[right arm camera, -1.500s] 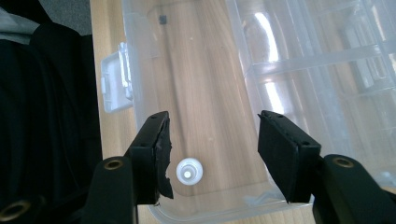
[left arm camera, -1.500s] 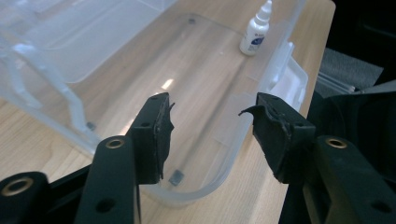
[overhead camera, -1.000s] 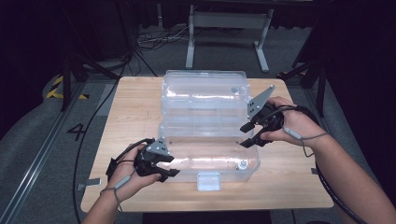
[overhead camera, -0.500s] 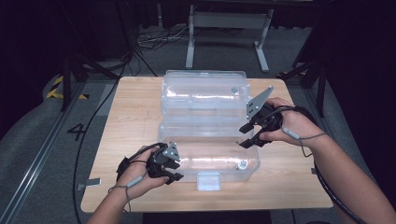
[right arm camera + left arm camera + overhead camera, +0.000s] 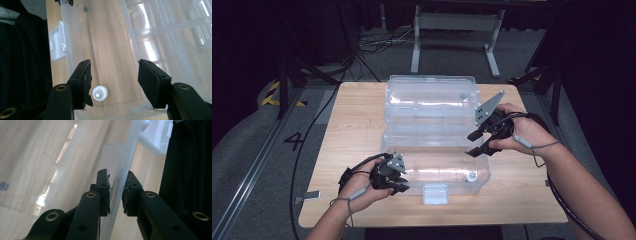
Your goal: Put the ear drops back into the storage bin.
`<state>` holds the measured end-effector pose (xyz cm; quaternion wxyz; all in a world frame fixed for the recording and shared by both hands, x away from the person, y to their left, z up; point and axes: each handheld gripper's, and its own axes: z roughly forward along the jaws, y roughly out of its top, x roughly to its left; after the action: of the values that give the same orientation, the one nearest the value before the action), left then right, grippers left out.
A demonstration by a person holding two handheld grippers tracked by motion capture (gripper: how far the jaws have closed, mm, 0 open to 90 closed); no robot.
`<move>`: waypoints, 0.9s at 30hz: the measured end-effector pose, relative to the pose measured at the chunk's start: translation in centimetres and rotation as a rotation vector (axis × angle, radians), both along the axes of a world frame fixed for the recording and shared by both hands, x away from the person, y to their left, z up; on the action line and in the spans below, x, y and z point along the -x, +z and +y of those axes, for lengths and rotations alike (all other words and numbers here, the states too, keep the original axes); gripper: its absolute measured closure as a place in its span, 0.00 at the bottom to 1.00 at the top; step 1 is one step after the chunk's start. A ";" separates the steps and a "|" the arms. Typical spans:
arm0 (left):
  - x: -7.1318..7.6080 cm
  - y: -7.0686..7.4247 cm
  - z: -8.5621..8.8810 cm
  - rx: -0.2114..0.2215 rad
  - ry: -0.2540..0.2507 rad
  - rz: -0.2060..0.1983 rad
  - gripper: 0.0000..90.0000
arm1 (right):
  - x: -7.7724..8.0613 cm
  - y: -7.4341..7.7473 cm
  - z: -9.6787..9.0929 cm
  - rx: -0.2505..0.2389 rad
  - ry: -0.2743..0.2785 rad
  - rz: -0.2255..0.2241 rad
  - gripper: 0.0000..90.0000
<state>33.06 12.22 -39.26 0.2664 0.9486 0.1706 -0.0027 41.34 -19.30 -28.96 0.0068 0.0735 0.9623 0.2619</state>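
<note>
At the left of the high view the left gripper (image 5: 398, 186) sits at the near-left corner of the clear plastic box (image 5: 437, 165), which lies open on the wooden table (image 5: 352, 125), its long axis running across the table and its lid (image 5: 432, 97) folded away on the far side. In the left gripper view the jaws have just been closing and now straddle the front wall (image 5: 119, 185) of the box, one pad inside and one outside, with a thin gap visible on each side, so they do not seem to pinch it yet. Further right, a white latch (image 5: 435, 193) hangs off the front edge. A small white cap (image 5: 100, 93) lies in the near-right corner, and the right gripper (image 5: 476, 144) hovers over it with jaws spread wide and empty, clearly the nearer hand to that cap
</note>
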 end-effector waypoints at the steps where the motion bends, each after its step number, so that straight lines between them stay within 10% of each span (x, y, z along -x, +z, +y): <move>1: 0.0 0.0 0.0 -0.002 0.000 -0.003 0.87 | 0.0 0.0 0.0 0.000 0.000 0.000 0.50; 27: 0.0 -0.1 -0.1 -0.004 0.007 0.006 0.87 | -2.3 1.8 2.3 -0.053 -0.034 -0.065 0.50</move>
<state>33.02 12.14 -39.38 0.2640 0.9486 0.1747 -0.0042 43.69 -16.98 -27.20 0.0408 0.0816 0.9528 0.2894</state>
